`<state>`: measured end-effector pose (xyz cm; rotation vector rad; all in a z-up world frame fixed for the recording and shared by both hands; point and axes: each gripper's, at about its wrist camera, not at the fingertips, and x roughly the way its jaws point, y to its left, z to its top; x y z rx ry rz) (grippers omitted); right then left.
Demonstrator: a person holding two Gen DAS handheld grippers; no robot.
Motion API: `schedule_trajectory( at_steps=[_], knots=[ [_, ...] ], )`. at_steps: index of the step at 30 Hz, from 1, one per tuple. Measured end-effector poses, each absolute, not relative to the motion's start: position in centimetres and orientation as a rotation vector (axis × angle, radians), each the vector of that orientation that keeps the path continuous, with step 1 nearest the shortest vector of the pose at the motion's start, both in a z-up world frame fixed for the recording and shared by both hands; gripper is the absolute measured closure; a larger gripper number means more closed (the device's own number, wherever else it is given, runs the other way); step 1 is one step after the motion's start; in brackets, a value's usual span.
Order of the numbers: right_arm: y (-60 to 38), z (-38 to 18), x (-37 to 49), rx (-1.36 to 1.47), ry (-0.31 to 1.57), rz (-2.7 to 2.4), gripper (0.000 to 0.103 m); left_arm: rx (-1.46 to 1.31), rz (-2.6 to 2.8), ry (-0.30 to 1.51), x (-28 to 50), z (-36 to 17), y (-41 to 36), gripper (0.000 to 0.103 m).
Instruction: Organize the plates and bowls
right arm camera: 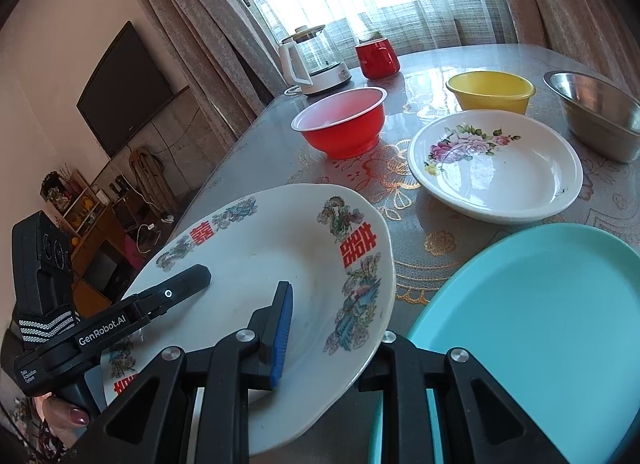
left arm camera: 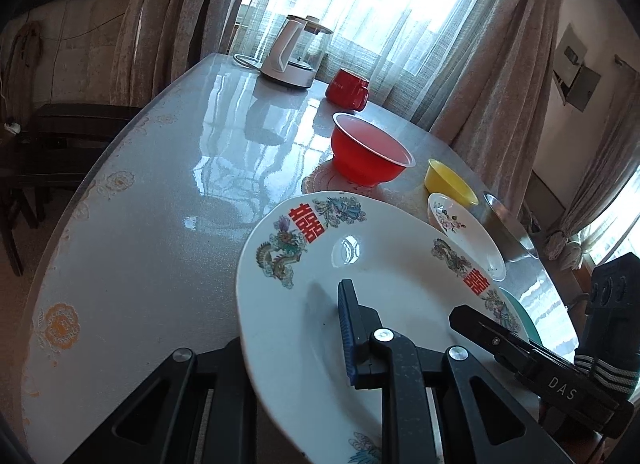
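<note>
A white plate with dragons and red characters [left arm camera: 320, 256] [right arm camera: 280, 248] is held tilted over the table's near edge. My left gripper [left arm camera: 328, 324] is shut on its near rim, blue pad on top and the other finger hidden beneath. My right gripper [right arm camera: 320, 338] is shut on the opposite rim in the same way. Each gripper shows in the other's view: the right gripper [left arm camera: 472, 318] and the left gripper [right arm camera: 196, 278]. A teal plate [right arm camera: 540, 324] lies beside the held plate. Beyond stand a floral plate [right arm camera: 496, 167], a red bowl [right arm camera: 340, 123], a yellow bowl [right arm camera: 490, 91] and a steel bowl [right arm camera: 596, 115].
At the table's far end, by the curtained window, stand a glass kettle [left arm camera: 292, 51] and a red mug [left arm camera: 348, 87]. The table [left arm camera: 160, 191] has a glossy patterned cover. A dark chair [left arm camera: 48, 135] stands off its left side.
</note>
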<state>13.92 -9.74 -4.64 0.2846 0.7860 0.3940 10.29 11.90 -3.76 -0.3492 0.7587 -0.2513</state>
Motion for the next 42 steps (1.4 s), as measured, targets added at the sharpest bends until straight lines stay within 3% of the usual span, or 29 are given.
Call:
schedule_trajectory(
  at_steps=[22, 42],
  knots=[
    [-14.9, -1.8, 8.8, 0.255, 0.69, 0.309, 0.079, -0.27, -0.371, 0.656, 7.7, -0.9, 5.7, 0.082],
    [-22.9, -2.1, 4.6, 0.332, 0.671, 0.158, 0.079, -0.209, -0.492, 0.701, 6.8, -1.2, -3.3, 0.081]
  ],
)
